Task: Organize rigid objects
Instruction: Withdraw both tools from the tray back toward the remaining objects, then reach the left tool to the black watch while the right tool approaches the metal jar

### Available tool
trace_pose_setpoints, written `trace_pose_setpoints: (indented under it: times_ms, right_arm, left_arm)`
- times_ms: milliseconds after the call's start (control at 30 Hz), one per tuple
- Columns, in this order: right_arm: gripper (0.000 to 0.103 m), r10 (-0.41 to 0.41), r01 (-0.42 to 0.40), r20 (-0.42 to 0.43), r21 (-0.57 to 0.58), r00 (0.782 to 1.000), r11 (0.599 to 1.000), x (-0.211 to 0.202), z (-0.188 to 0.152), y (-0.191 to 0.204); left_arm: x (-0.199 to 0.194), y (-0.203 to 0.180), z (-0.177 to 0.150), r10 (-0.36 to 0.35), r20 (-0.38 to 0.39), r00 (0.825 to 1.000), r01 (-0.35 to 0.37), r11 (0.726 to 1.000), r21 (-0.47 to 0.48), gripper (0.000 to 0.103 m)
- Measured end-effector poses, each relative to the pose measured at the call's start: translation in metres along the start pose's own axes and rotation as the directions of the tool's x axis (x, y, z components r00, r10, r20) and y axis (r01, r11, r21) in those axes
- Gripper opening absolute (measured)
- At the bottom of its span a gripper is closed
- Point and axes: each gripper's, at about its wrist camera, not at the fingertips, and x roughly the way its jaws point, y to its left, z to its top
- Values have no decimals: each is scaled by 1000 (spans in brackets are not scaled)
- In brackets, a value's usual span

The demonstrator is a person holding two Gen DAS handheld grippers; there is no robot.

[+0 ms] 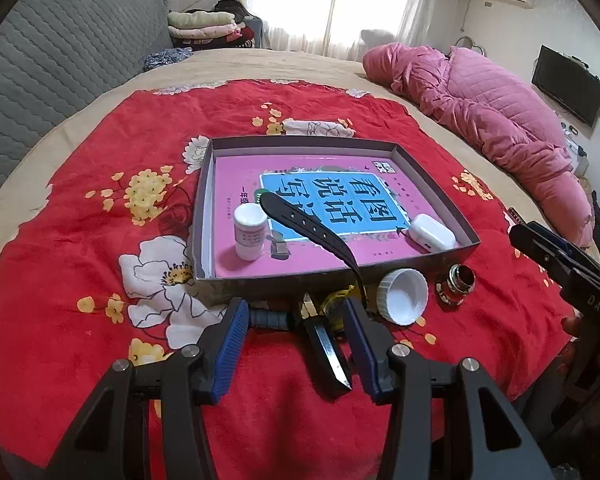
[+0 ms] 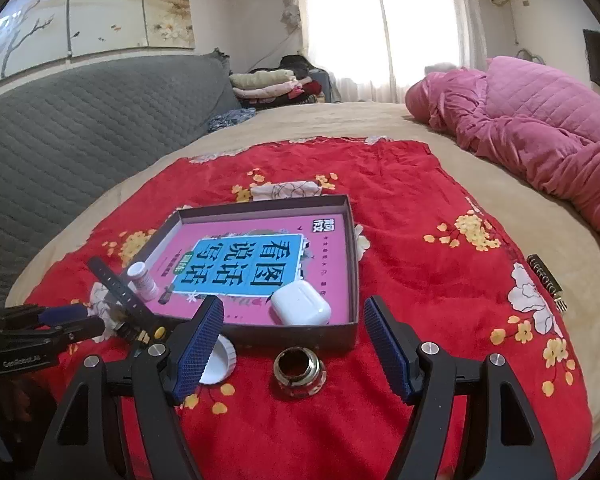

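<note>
Left gripper [image 1: 296, 320] half open, empty, the knife [image 1: 326, 354] lying between its fingers, just near of the box [image 1: 204, 216].

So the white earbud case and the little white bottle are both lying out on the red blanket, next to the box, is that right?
Not quite. The white earbud case and little white bottle both sit inside the box, on the pink book, not on the red blanket. The right wrist view shows it.
</note>
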Motion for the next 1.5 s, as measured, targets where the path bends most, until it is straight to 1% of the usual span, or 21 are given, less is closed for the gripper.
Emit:
trace_pose_setpoints:
  times_ms: [200, 367, 833, 967, 1167, 1500]
  right_arm:
    - [74, -2, 2, -35, -7, 999, 1000, 2, -6, 1]
    - [74, -22, 21, -63, -27, 998, 999, 4, -12, 5]
    - [74, 3, -8, -113, -45, 994, 999, 4, -23, 18]
    - [74, 14, -20, -142, -38, 990, 999, 7, -27, 18]
    - [74, 8, -17, -163, -56, 987, 998, 10, -32, 23]
    - [74, -22, 13, -222, -45, 975, 999, 25, -42, 14]
  left_arm:
    - [-1, -1, -3, -6, -16, 1000, 6, 1000, -7, 49]
    - [0, -1, -5, -7, -29, 1000, 6, 1000, -8, 49]
    - [2, -6, -14, -7, -75, 997, 7, 1000, 1, 49]
    - [3, -9, -17, -13, -92, 996, 14, 1000, 6, 49]
    - [5, -12, -21, -16, -113, 993, 18, 1000, 16, 49]
    - [14, -17, -28, -20, -154, 988, 25, 999, 31, 49]
